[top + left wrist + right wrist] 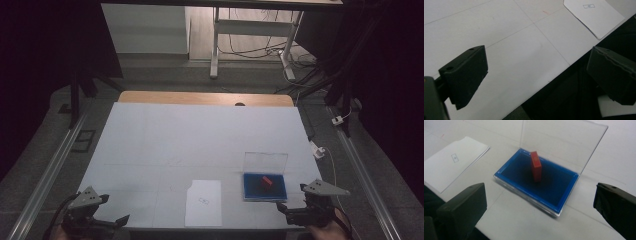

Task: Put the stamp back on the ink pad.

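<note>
From the high view I've got the right gripper (295, 212) at approx 5 o'clock on the table (165, 140), near edge, just off the front-right corner of the blue box (264, 187). In the right gripper view its jaws are spread wide w/ nothing between them; the box sits ahead at 12 o'clock, apart from both pads.

Box (536, 182) is a shallow blue-lined tray w/ a clear lid (559, 142) standing upright on the far side. Inside, a small red block (536, 166) stands on end, roughly mid-tray, slightly tilted, clear of the walls.

Left gripper (105, 220) is at approx 7 o'clock, at the near edge. Left gripper view: jaws spread, empty, one pad over the white tabletop, the other past the table edge over dark floor.

White paper sheet (203, 202) w/ a small printed mark lies flat at 6 o'clock, between the two grippers, just left of the box, not touching it.
</note>
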